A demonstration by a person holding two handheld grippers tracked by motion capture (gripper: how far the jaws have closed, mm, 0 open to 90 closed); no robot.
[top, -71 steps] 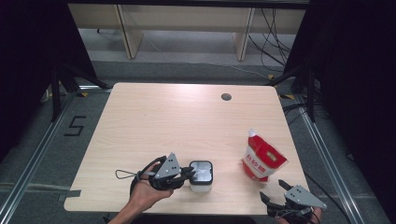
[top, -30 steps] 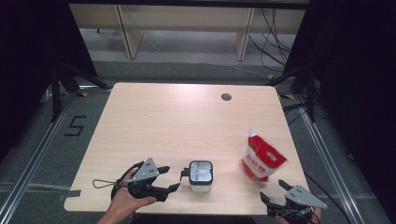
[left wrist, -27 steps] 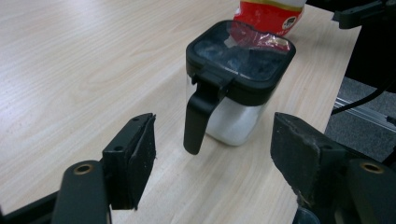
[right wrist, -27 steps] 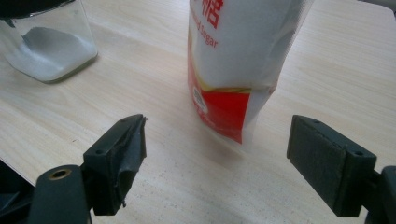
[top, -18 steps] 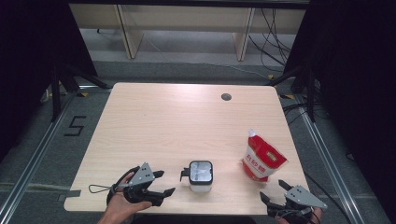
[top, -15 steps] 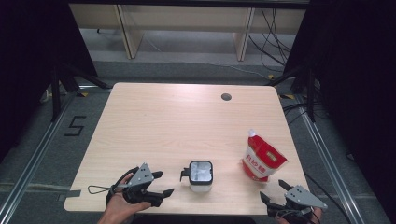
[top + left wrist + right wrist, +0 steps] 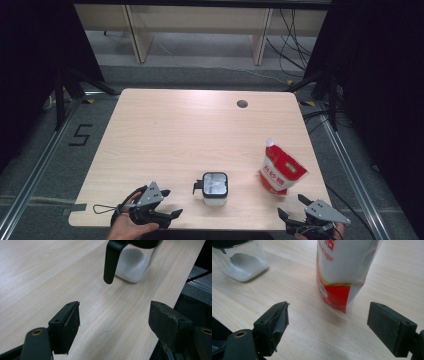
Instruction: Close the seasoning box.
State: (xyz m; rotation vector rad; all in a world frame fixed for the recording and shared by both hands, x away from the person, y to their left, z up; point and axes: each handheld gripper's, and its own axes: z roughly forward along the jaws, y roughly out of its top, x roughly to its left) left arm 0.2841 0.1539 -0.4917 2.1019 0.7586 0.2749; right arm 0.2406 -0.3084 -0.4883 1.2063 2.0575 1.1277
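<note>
With both tongs spread empty, the sugar pouch [image 7: 344,272] ahead of the right gripper [image 7: 342,322] could be toppled, or the glass jar [image 7: 133,261] ahead of the left gripper [image 7: 113,322] knocked by its handle [image 7: 111,261].

I can't see the top of the glass jar [image 7: 131,263] in my left gripper view; it runs off at twelve o'clock. In my right gripper view the sugar pouch [image 7: 344,272] is cropped above too, its small print unreadable.

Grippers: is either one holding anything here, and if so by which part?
Nothing is held. The left gripper and the right gripper are both open and empty.
</note>
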